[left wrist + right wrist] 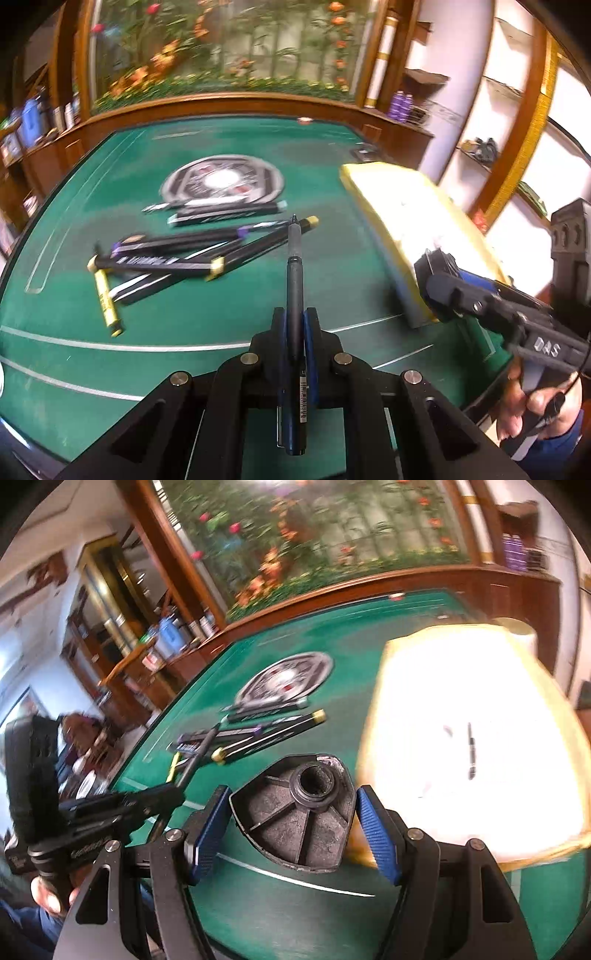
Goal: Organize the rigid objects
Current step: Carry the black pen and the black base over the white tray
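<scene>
- Left claw point(295, 332) was clamped on a dark pen point(294, 295), held above green desk point(221, 314).
- Right claw point(291, 823) gripped wide black ribbed part point(295, 819) w/ both pads, just beside yellow-rimmed tray point(373, 716).
- Boxed pens point(184, 254) lay piled mid-desk.

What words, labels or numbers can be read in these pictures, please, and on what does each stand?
"DAS": raised letters on the right gripper, seen from the left wrist.
Barcode label on the black pen in the left gripper: too small to read.
Print on the pen boxes: blurred.
Embossed lettering on the left gripper's body, right-wrist view: unreadable.
</scene>
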`<move>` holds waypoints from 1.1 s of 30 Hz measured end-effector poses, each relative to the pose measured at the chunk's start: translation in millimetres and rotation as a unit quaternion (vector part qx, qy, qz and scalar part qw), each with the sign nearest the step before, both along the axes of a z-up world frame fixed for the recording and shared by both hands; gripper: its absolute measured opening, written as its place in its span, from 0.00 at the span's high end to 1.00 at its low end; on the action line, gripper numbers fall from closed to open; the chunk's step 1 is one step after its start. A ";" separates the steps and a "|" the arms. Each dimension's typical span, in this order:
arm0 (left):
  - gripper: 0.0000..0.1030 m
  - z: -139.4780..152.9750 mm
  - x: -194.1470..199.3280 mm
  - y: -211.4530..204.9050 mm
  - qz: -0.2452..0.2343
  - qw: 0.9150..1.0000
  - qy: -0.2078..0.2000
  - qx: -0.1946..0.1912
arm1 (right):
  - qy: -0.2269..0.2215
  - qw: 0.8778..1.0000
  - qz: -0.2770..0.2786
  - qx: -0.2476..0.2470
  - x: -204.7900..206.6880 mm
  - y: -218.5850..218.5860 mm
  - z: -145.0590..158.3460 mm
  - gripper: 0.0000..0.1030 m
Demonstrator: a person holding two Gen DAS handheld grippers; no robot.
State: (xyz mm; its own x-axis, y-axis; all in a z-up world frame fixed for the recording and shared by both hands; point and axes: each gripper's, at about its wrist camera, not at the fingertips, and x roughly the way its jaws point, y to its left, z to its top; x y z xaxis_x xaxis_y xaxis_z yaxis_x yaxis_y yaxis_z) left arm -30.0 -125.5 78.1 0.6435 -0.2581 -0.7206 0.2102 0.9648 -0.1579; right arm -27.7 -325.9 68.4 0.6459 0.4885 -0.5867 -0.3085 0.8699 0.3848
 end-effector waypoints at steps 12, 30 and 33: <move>0.92 18.3 16.4 -76.3 -0.073 0.997 -0.013 -0.004 | -0.012 0.996 -0.085 0.015 -3.5 -68.3 5.9 0.34; 0.92 -3.0 147.2 -161.3 -0.051 0.998 0.041 -0.021 | 0.018 0.990 -0.141 -0.022 143.2 -93.3 35.1 0.34; 0.92 -16.7 162.0 -163.5 -0.039 0.997 0.066 -0.028 | 0.053 0.989 -0.141 -0.012 177.2 -89.0 21.5 0.34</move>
